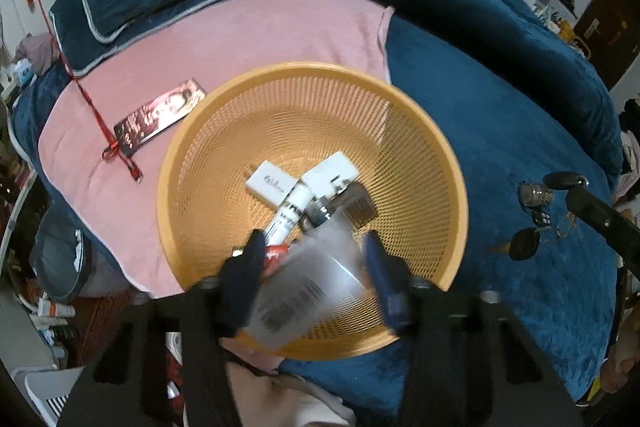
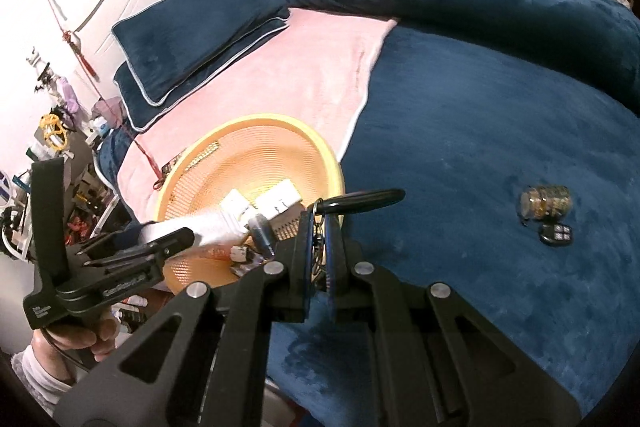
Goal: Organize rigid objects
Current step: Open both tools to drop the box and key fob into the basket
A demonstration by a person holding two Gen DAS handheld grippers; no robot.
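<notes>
Glass jar (image 2: 546, 203) beside remote fob (image 2: 557, 235)

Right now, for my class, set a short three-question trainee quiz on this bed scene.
1. True or false: the orange basket is empty.
2. What does the right gripper hold? A) a key ring with a black key B) a comb C) a glass jar
3. Fill in: the small jar and black remote fob lie on the ___ blanket.

Key:
1. False: white chargers and tubes lie inside.
2. A
3. Blue
</notes>
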